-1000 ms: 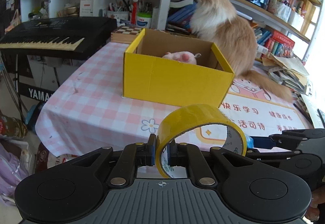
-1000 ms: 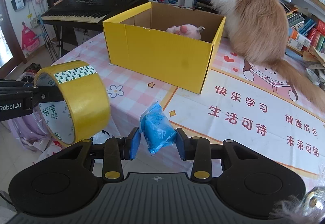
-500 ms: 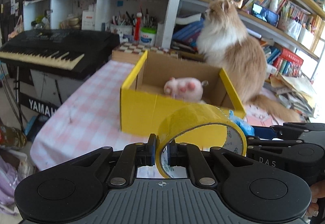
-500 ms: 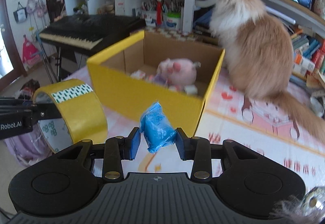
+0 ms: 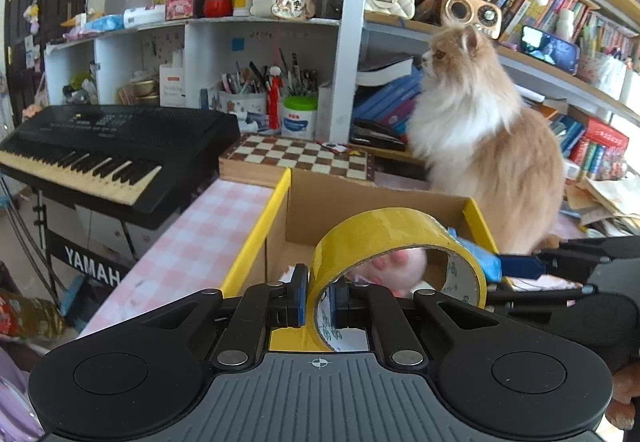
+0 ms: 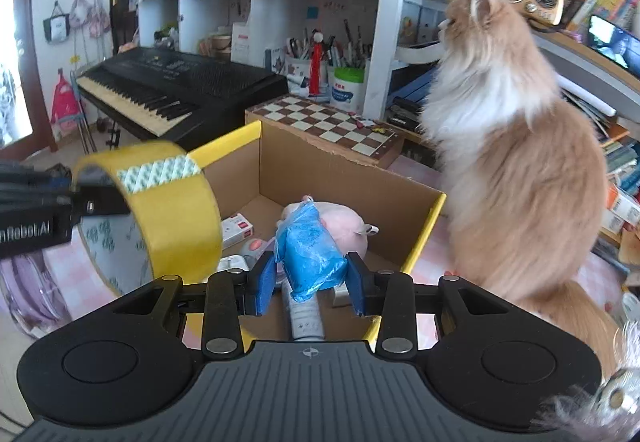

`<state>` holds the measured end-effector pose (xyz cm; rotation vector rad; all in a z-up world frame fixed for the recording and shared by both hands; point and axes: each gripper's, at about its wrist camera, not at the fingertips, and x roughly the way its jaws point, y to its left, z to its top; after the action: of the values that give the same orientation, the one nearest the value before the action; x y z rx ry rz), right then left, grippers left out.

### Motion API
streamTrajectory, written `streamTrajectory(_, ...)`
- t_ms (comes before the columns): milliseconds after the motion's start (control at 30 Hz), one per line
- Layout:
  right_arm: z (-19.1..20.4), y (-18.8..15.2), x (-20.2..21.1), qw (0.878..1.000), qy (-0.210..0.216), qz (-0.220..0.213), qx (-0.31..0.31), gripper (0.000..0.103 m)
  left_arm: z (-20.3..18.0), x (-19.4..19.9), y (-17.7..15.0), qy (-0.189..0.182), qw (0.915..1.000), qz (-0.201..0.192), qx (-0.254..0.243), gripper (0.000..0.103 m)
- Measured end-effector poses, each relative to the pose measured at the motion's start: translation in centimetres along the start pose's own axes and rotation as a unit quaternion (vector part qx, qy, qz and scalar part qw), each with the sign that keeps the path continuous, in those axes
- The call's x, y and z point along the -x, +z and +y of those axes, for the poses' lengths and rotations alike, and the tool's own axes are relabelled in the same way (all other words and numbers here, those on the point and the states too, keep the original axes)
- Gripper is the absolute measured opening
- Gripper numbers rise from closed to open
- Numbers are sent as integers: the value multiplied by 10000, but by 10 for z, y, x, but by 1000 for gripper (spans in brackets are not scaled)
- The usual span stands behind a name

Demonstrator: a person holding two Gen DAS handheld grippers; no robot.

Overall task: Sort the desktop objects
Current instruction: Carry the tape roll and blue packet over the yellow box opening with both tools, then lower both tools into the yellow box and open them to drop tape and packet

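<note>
**Left wrist view: tape and blue packet both held over the yellow box**

Left wrist view shows the left gripper [image 5: 320, 296] pinched nearly closed on the wall of a tape roll [image 5: 394, 238], one pad outside the ring and one inside it. The roll stands on edge ahead of the jaws, its open side facing right, above the near part of the box [image 5: 256, 242]. Through the ring a pink plush [image 5: 398, 268] shows, lying in the box.

From the right wrist view, the right gripper [image 6: 311, 278] has its jaws partly closed on a crumpled blue packet [image 6: 310, 250], which sits squarely between the two pads and sticks up past them. It hangs over the inside of the box [image 6: 426, 238], above a white tube [image 6: 304, 312] and near the plush [image 6: 344, 224]. A few small white items [image 6: 236, 228] lie on the box floor. The tape [image 6: 176, 201] hangs just left of the packet, over the box's left side.

A fluffy cat [image 6: 516, 161] sits on the table just right of the box, facing away. Behind the box lies a chessboard [image 6: 328, 123], and a keyboard [image 6: 168, 85] stands off to the left.
</note>
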<state>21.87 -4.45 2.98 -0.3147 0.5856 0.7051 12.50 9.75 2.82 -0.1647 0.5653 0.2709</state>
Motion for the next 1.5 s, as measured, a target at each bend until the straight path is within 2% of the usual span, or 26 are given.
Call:
streamTrajectory(333,-4,3,-58,9972,209,496,511,34,-5,-57,11,340,9987,283,-244,9)
streamTrajectory(733,-1,2,-84,9934,98,754,854,35,-16,-101,12,444,9940,624,-780,11)
streamTrajectory(800,-1,2,-85,9932,88,781,857,35,-17,-98,13,442,9946,538,-767,16)
streamTrajectory(833,-1,2,-85,9932,98,784,850,37,-17,-96,13,428,9953,452,-742,22)
streamTrajectory(933,-4,3,-83,9942,136,758,748,46,-18,-86,13,464,9967,153,-642,55)
streamTrajectory(967,-4,4,-81,9947,143,737,701,50,-18,-83,14,459,9971,62,-608,61)
streamTrajectory(1100,-6,4,-69,9965,113,577,587,53,-19,-73,15,399,9975,-70,-572,68)
streamTrajectory(1500,-18,-3,-17,9994,-358,34,-22,59,-25,-21,12,380,9932,-570,-946,88)
